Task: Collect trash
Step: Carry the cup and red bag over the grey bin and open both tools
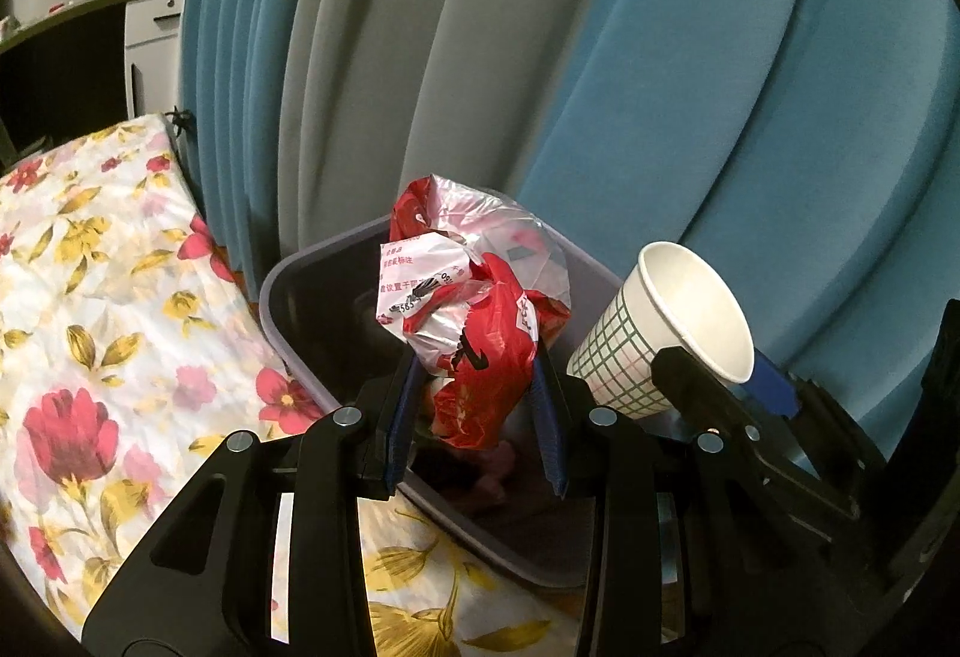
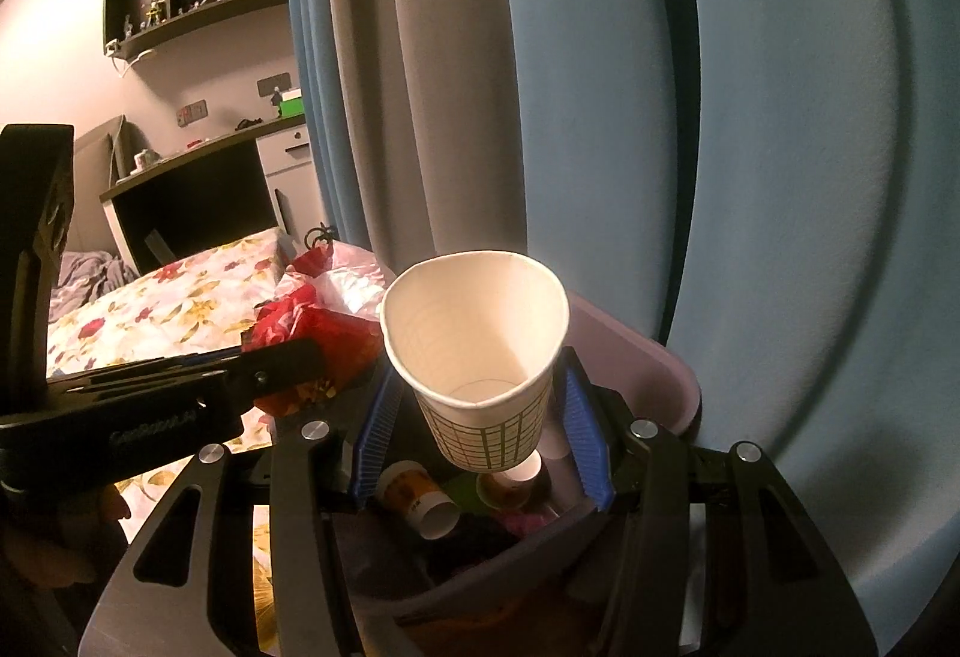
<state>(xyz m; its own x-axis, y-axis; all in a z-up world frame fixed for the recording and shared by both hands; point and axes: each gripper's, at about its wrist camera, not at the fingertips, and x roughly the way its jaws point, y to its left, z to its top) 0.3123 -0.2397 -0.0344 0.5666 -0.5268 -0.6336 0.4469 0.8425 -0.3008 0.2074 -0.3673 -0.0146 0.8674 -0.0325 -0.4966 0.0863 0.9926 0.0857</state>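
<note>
Tongs: left [image 1: 477, 387] pinch crumpled, soft, light plastic bag [image 1: 474, 309]; right [image 2: 480, 417] clamp thin, crushable paper cup [image 2: 480, 351] at its lower wall.

The crumpled red-and-white plastic bag [image 1: 474, 321] looks thin, glossy and creased, partly translucent. The white paper cup with a green grid print [image 2: 480, 351] has a matt, smooth inside and a rolled rim. The grey-lilac plastic bin [image 2: 648, 357] shows a smooth, faintly satin wall. The flowered cloth bedspread [image 1: 108, 309] looks soft and matt. The blue-and-grey cloth curtain [image 1: 600, 57] hangs in dull, heavy folds. The black gripper frames look matt plastic, with shiny metal pins and ribbed blue pads [image 2: 378, 429]
</note>
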